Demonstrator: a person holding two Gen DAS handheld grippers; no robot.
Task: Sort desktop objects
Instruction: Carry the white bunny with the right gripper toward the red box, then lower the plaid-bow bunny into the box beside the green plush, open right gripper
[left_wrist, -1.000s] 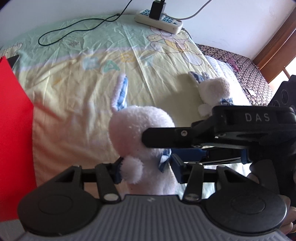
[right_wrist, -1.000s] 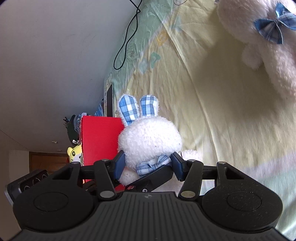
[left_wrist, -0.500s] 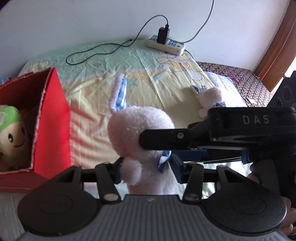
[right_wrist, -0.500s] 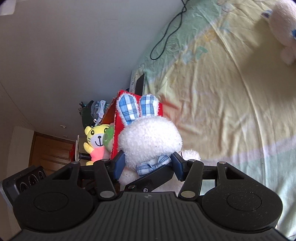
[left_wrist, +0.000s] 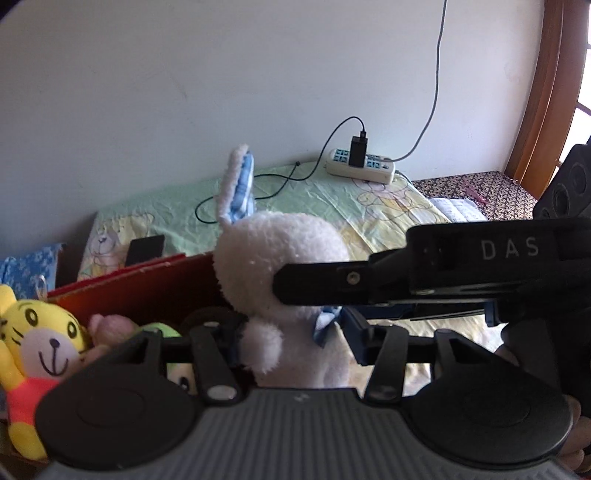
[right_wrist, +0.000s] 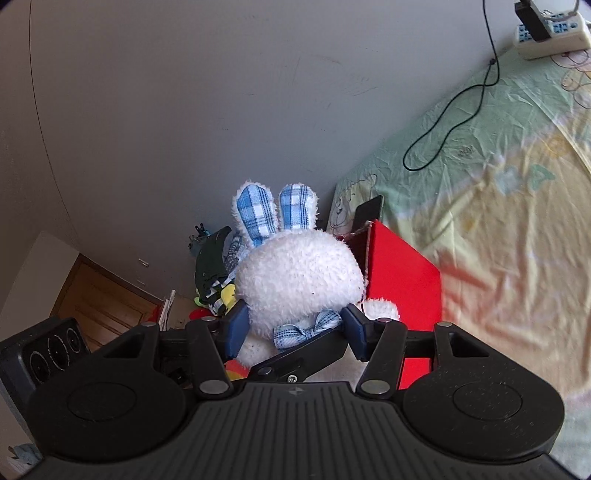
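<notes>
Already both the left gripper (left_wrist: 291, 332) and right gripper (right_wrist: 295, 328) pinch the white rabbit toy (right_wrist: 299, 280) above the red box (right_wrist: 402, 280); uneven release could drop it outside.

A bed (right_wrist: 517, 229) in a pale cartoon-print sheet carries a white power strip (left_wrist: 360, 167), a looping black cable (right_wrist: 447, 122), a dark flat slab, perhaps a phone (left_wrist: 145, 249), and a red box (right_wrist: 402, 273).
</notes>
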